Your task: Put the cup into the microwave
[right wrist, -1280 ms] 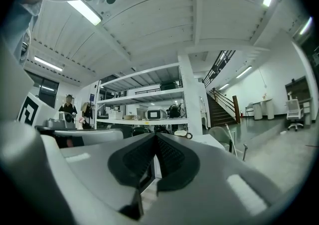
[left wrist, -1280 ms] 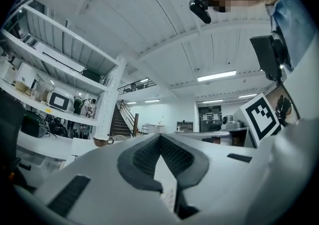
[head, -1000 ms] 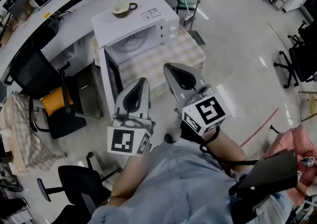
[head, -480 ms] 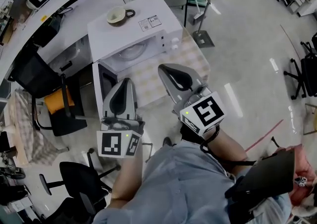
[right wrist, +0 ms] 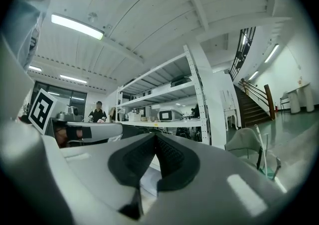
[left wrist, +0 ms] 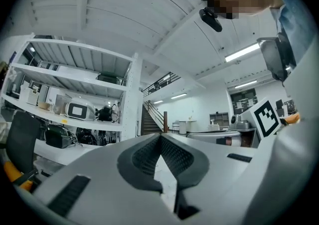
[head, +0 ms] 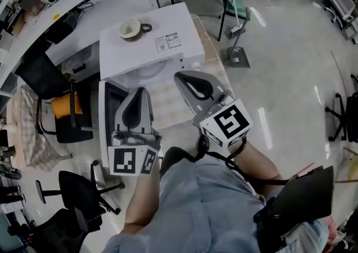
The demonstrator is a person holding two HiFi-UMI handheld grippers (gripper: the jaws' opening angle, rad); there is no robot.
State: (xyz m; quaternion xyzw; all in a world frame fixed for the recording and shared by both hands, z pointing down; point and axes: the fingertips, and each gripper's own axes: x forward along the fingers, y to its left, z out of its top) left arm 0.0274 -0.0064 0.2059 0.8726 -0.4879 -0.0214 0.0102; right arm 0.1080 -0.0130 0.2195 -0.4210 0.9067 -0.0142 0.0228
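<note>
On the microwave (head: 168, 50) the cup (head: 131, 28) stands ungrasped; left gripper (head: 139, 92) and right gripper (head: 180, 76), both closed and empty, should next reach it.

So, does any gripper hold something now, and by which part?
Nothing is held. The grey left gripper and the grey right gripper both have shut, empty jaws.

Microwave (head: 151, 45) looks like smooth white painted metal, cup (head: 130, 28) is glossy glazed ceramic, floor (head: 279, 67) is shiny. Left gripper (head: 140, 92) and right gripper (head: 179, 76) are matt grey plastic, with rough-textured black pads (left wrist: 145, 157).
</note>
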